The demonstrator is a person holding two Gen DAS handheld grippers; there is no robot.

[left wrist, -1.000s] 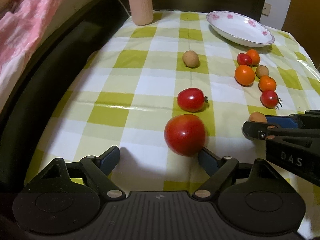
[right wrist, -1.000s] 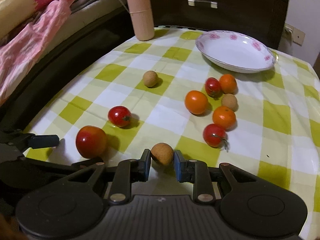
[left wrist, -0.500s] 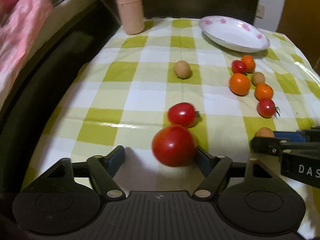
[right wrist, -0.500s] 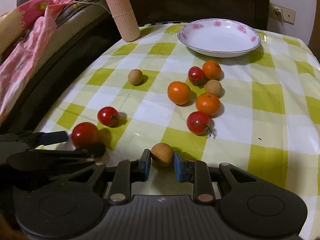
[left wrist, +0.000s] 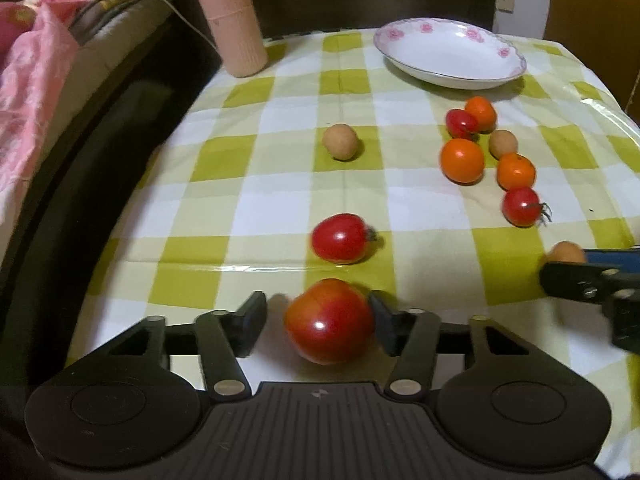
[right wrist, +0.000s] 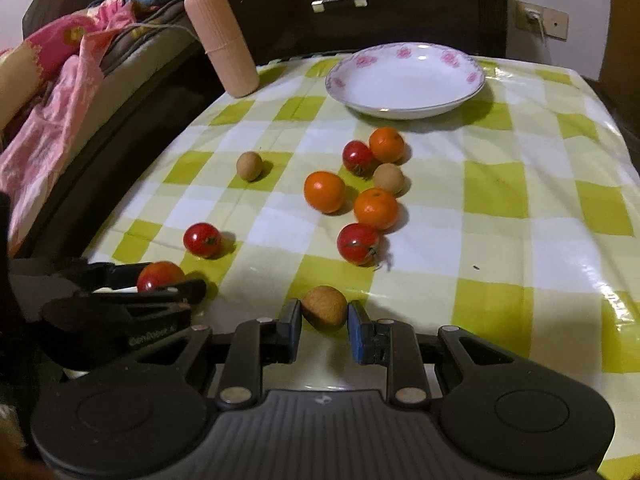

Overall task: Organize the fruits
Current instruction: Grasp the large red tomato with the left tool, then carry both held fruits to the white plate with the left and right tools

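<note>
- A pink flowered blanket lies rumpled on the bed beside the worktop, which wears a green-and-white checked cloth.
- A tall ribbed pink cylinder stands at the far left corner of the cloth.
- The left tool sits low at the near left edge, its fingers apart around a large red tomato; the right finger touches it, the left finger stands just clear.
- Just beyond lies a smaller red tomato, and farther back a lone tan round fruit.
- The right tool holds its blue-padded fingers to either side of a rough brown round fruit on the cloth; whether they press it I cannot tell.
- Mid-cloth is a cluster: three small oranges, two red tomatoes and a tan round fruit, close together.
- A white dish with pink flowers on its rim rests at the far end, holding nothing.
</note>
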